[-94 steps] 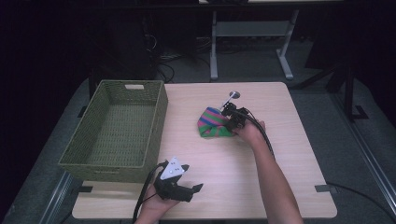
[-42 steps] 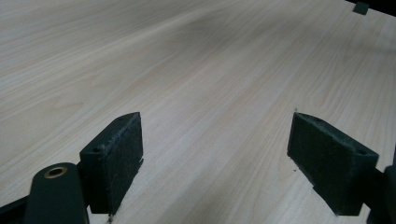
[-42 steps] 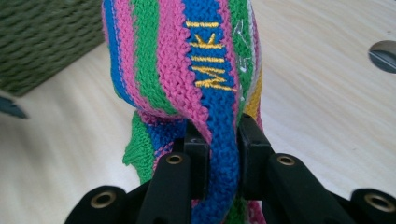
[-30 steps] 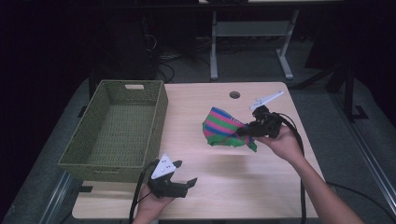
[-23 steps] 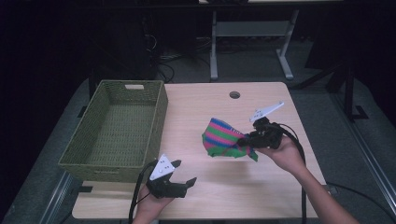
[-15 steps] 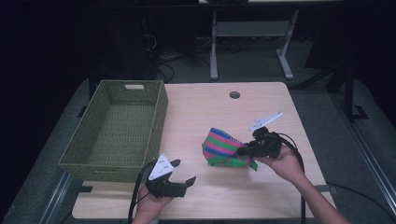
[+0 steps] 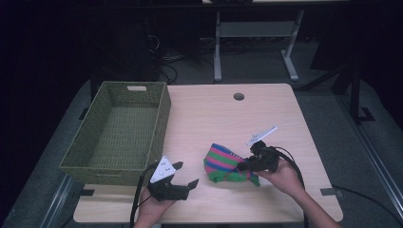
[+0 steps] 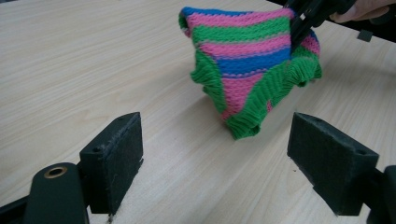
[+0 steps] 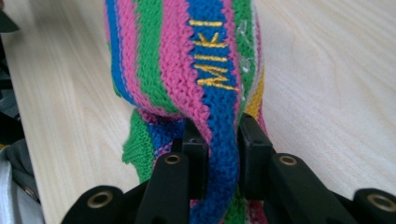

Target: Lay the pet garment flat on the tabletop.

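Observation:
A knitted garment [image 7: 227, 165] striped pink, green and blue hangs low over the front middle of the table [image 7: 209, 118], its lower edge touching the wood. My right gripper [image 7: 248, 165] is shut on its right side. In the right gripper view the two jaws pinch a fold of the garment [image 9: 196, 70], which bears yellow stitched letters. My left gripper [image 7: 186, 174] rests at the table's front, open with nothing between its pads. In the left gripper view the garment [image 8: 252, 65] hangs ahead of the spread fingers [image 8: 112, 156], with the right gripper [image 8: 303, 21] gripping it at the top right.
A green woven basket [image 7: 121, 133] stands empty on the table's left side, just behind the left gripper. A round cable hole [image 7: 238, 96] lies near the far edge. Table legs and cables show on the dark floor beyond.
My right gripper has carried the striped garment from the table's middle toward the front and lower, down to the wood. The left gripper has stayed in place, open.

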Available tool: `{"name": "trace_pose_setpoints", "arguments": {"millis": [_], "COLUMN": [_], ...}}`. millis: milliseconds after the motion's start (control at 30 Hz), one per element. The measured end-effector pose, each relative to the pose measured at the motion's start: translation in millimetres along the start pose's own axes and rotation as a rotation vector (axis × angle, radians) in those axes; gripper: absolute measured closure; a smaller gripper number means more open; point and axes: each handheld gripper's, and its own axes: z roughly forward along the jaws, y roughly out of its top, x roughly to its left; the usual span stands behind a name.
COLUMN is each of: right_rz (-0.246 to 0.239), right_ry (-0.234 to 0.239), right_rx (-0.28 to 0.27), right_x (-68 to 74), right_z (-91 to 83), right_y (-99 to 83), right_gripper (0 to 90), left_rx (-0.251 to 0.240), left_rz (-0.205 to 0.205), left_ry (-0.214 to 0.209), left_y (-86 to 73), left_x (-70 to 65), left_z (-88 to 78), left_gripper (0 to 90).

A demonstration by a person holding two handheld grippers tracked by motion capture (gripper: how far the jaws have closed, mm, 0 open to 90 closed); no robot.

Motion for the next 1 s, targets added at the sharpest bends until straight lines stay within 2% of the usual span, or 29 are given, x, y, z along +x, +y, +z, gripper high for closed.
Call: {"name": "trace_pose_setpoints", "arguments": {"millis": [133,267,300,333,467,500,600,733,900,933,1000], "right_rz": [0.022,0.035,0.033,0.015,0.000,0.000,-0.031,-0.046,-0.067,-0.088,-0.087], "right_ry": [0.008,0.001,-0.005,-0.019,-0.006,-0.006,-0.024,-0.012,-0.007,-0.013,-0.007], "right_rx": [-0.001,0.006,0.013,0.025,0.034,0.034,0.034,0.005,-0.021,-0.041,-0.046], "right_x": [-5.2,-4.1,-3.3,-1.6,1.6,1.6,3.8,7.0,10.8,15.2,17.2], "right_z": [11.0,16.9,18.9,22.3,24.4,24.4,20.6,7.6,-1.6,-6.8,-8.4], "right_y": [0.2,0.1,0.4,1.2,2.8,2.8,3.7,5.1,8.0,10.7,12.0], "right_gripper": [73.9,70.6,67.9,61.2,50.1,50.1,42.3,37.9,37.1,37.5,38.3], "left_rx": [-0.001,0.001,0.003,0.004,0.002,0.002,0.003,0.003,0.002,0.002,0.004], "left_rz": [-0.003,0.000,0.002,0.001,-0.001,-0.001,0.001,0.001,-0.002,-0.002,0.000], "left_ry": [-0.002,-0.001,-0.001,-0.001,-0.002,-0.002,-0.002,-0.002,-0.001,-0.001,0.001], "left_y": [0.1,-0.1,0.0,0.1,-0.3,-0.3,0.0,-0.2,-0.1,-0.2,-0.2], "left_x": [0.5,0.5,0.6,1.0,1.0,1.0,0.4,0.8,1.0,1.0,1.0], "left_z": [0.9,0.8,0.5,0.3,0.9,0.9,1.0,1.1,1.1,1.2,1.3], "left_gripper": [17.9,17.9,17.9,17.9,17.9,17.9,17.9,17.9,17.9,17.9,17.9]}}
